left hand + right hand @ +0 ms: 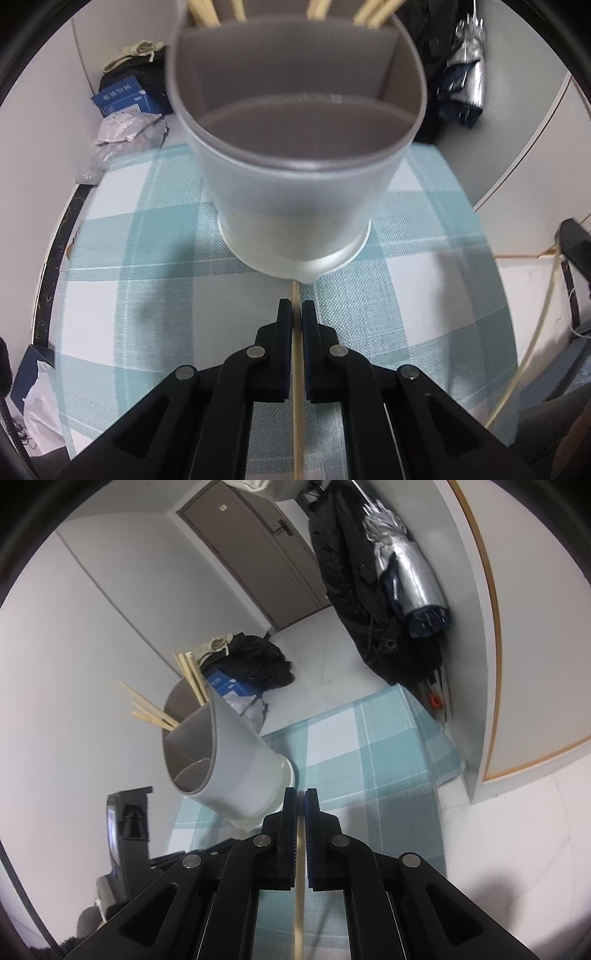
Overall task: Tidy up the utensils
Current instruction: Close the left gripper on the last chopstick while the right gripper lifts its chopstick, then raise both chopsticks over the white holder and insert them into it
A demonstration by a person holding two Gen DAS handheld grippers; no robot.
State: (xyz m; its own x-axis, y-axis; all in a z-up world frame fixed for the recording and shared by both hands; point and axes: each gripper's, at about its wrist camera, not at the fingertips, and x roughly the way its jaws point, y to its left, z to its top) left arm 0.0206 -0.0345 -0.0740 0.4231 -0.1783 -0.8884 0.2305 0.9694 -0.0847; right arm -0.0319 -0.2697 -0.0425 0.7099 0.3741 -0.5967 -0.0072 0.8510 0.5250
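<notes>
The left wrist view looks down into the holder [295, 155], showing its gray inside split by dividers; chopsticks [373, 14] stand in the far compartments, their tops cut off. The right wrist view shows the holder [225, 760] from the side, on the checked cloth [369, 760], with a door [255, 550], a hanging umbrella [410, 576] and dark clothes behind it. A blue box [125, 98] beside the holder bears white writing too blurred to read. The left gripper [296, 308] is clenched on one chopstick [297, 387]; the right gripper [301, 797] is clenched on another stick [300, 878].
</notes>
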